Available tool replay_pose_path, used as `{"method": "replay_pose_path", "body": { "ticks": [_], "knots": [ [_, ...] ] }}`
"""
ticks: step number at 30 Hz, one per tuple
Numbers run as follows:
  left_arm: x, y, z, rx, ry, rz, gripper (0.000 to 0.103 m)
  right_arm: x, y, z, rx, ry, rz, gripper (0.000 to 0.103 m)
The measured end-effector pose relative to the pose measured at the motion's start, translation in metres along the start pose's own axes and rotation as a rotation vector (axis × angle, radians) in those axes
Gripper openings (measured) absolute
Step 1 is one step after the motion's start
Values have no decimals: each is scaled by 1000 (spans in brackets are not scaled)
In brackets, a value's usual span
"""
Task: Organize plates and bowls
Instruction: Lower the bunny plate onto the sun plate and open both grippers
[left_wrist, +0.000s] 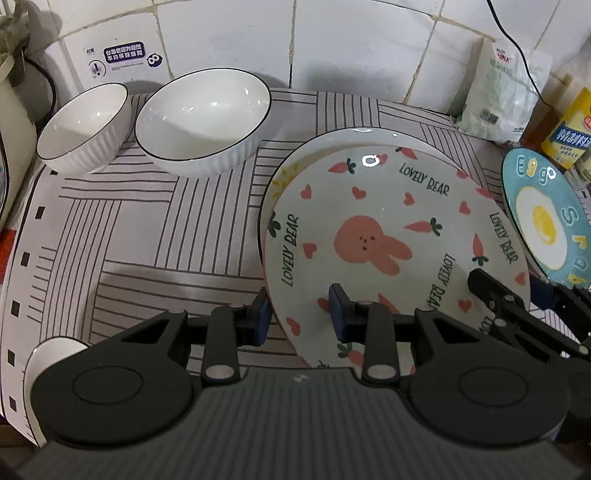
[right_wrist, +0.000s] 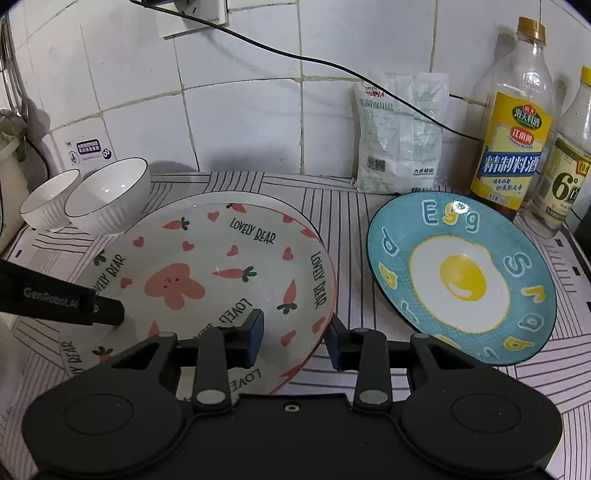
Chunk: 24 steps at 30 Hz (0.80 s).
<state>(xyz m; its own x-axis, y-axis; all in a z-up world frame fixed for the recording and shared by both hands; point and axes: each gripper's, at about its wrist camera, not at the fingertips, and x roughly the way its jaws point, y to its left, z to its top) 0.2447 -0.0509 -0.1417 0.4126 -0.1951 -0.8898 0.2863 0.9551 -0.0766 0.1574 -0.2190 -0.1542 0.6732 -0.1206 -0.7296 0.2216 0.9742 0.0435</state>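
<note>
The egg plate (left_wrist: 546, 221) is cut off by the left wrist view's right edge.

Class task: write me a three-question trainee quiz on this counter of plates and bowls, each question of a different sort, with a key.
1. True or false: the smaller white bowl is nested inside the larger white bowl.
2. What does the rabbit plate rest on? A) another plate B) the striped mat alone C) an upturned bowl
3. Fill in: the blue plate shows a fried ____.

Key: 1 false, they stand side by side. 2 A, the lower plate shows past its far edge. 3 egg.
</note>
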Motion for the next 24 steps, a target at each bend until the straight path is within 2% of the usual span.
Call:
{"method": "replay_pose_path", "body": {
  "ticks": [8,14,17,20,24],
  "knots": [
    [-1,-2,-5,31,-43,29,23,10,0,0,-8,-33,-3,41],
    [-12,-8,-12,67,-62,42,22,5,-6,-4,-31,-58,45,41],
    [-24,-14,-17,90,-69,58,23,-12,-13,-5,-33,-87,94,41],
    [-40,-19,-20,110,-69,40,23,-34,-23,-4,-46,-126,135,42],
    [-65,-36,-24,170,-73,20,23,-66,-37,0,-115,-161,184,53]
  ]
}}
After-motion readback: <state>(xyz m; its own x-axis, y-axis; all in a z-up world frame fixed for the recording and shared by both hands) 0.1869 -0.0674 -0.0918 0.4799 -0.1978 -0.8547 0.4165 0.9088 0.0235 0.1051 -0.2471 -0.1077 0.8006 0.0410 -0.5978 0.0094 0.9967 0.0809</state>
